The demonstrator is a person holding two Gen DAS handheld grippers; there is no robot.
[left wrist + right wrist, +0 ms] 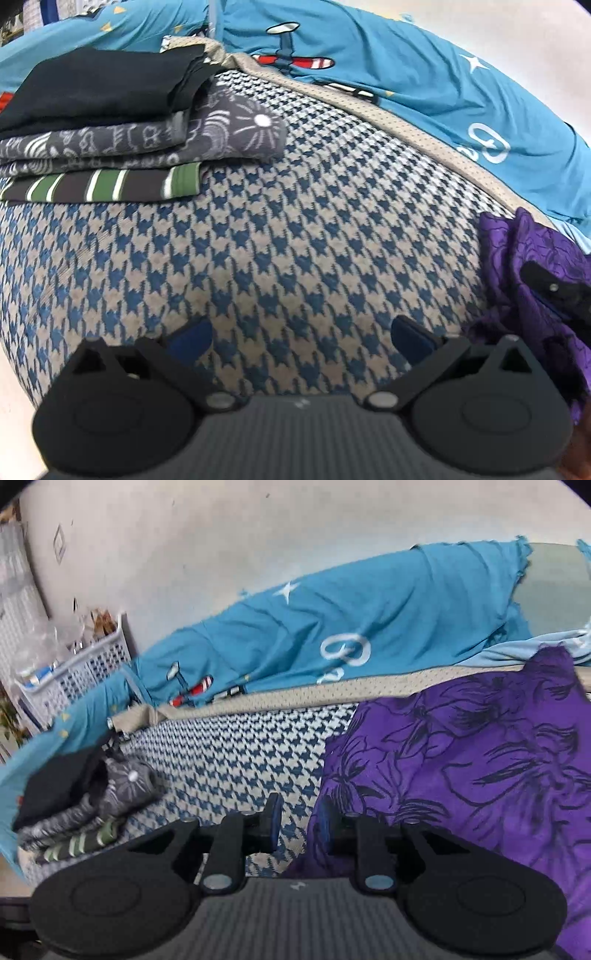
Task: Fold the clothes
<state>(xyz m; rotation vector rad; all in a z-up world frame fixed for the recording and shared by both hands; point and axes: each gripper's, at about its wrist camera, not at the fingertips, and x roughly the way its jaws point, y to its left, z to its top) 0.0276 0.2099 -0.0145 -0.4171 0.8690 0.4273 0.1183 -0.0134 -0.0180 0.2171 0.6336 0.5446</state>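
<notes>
A crumpled purple garment with a dark flower print lies on the houndstooth cushion; it also shows at the right edge of the left wrist view. My right gripper has its jaws nearly closed, with the garment's left edge at its right pad; a real grip cannot be told. My left gripper is open and empty above the houndstooth cushion. A stack of folded clothes, black on grey patterned on green striped, sits at the back left; it also shows in the right wrist view.
A blue sheet with plane prints lies behind the cushion along a beige trim. It also shows in the right wrist view. A white plastic basket stands at the left by the wall.
</notes>
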